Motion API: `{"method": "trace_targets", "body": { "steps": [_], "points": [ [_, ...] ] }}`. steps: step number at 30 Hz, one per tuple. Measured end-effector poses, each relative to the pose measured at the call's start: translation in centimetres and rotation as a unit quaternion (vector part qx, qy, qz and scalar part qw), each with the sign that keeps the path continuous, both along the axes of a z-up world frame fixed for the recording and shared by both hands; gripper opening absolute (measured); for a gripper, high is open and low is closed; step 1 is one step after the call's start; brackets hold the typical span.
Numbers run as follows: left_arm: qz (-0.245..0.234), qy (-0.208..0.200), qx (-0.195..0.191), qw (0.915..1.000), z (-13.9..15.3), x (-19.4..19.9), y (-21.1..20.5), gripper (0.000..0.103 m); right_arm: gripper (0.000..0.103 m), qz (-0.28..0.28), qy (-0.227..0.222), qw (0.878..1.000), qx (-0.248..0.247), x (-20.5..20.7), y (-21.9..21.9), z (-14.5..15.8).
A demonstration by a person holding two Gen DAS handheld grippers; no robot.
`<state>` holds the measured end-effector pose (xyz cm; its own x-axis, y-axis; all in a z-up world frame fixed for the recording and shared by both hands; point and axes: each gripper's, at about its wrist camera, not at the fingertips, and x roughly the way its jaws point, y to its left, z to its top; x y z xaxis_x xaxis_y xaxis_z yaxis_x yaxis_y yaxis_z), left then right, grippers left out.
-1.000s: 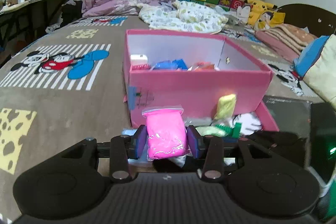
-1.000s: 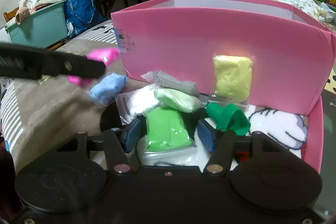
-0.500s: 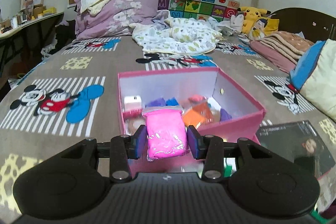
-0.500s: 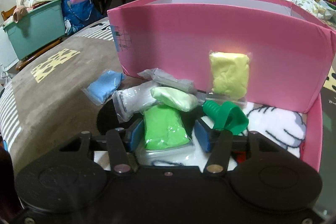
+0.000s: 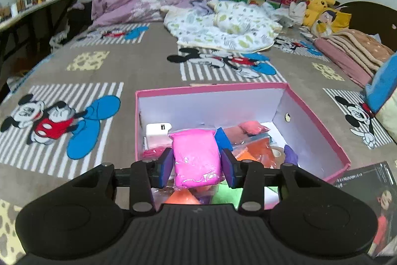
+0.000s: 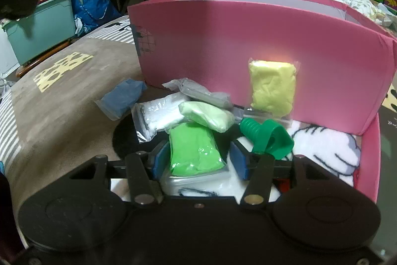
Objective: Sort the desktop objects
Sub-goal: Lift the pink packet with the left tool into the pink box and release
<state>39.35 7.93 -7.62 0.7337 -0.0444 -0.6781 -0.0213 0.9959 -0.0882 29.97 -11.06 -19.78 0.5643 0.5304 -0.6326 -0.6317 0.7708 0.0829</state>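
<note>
The left gripper (image 5: 196, 163) holds the pink clay bag (image 5: 196, 158) tight between its jaws, above the pink box (image 5: 317, 121). In front of this box, the right gripper (image 6: 197, 160) has its jaws open around the green clay bag (image 6: 193, 153).

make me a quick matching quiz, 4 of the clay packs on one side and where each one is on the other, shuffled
Things:
1. pink clay pack
2. bright green clay pack
3. yellow clay pack
4. blue clay pack

Places:
A. leaning upright on the pink box outer wall
B. on the bedspread, left of the pile
C. clamped in the left hand-held gripper above the box
D. between the right hand-held gripper fingers

Pairs: 1-C, 2-D, 3-A, 4-B
</note>
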Motion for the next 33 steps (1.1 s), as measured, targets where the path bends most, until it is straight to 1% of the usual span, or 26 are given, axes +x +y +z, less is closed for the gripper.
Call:
{"method": "trace_targets", "body": {
  "steps": [7,10,13,16,24,26,29,30,33],
  "points": [
    [0.000,0.028,0.014,0.9995,-1.2,3.5,-0.6,0.041,0.053,0.003,0.000,1.000,-0.002,0.0,-0.1,0.0],
    [0.006,0.038,0.009,0.9992,-1.9,4.7,-0.5,0.041,0.054,0.003,0.001,1.000,-0.002,0.1,0.0,0.0],
    [0.013,0.049,0.001,0.9987,-2.5,5.7,-0.5,0.041,0.054,0.002,0.001,1.000,-0.001,0.1,0.0,0.0],
    [0.015,0.058,0.009,0.9981,-3.1,6.7,-0.7,0.041,0.054,0.002,0.000,1.000,-0.001,0.0,0.1,0.0],
    [0.030,0.072,0.010,0.9969,-4.1,8.5,-0.4,0.041,0.054,0.002,-0.001,1.000,0.001,0.0,0.2,-0.2],
    [0.029,0.080,0.006,0.9963,-4.5,8.9,-0.2,0.043,0.054,0.002,-0.001,1.000,0.002,0.0,0.2,-0.2],
    [0.014,0.086,-0.010,0.9962,-4.9,9.0,-0.2,0.056,0.055,0.002,-0.001,1.000,0.003,0.0,0.2,-0.3],
    [0.014,0.085,-0.015,0.9961,-4.9,8.9,-0.2,0.056,0.055,0.002,-0.001,1.000,0.003,0.0,0.2,-0.3],
    [0.017,0.077,-0.010,0.9968,-4.6,8.4,-0.5,0.056,0.055,0.002,-0.002,1.000,0.004,0.0,0.1,-0.3]
  ]
}}
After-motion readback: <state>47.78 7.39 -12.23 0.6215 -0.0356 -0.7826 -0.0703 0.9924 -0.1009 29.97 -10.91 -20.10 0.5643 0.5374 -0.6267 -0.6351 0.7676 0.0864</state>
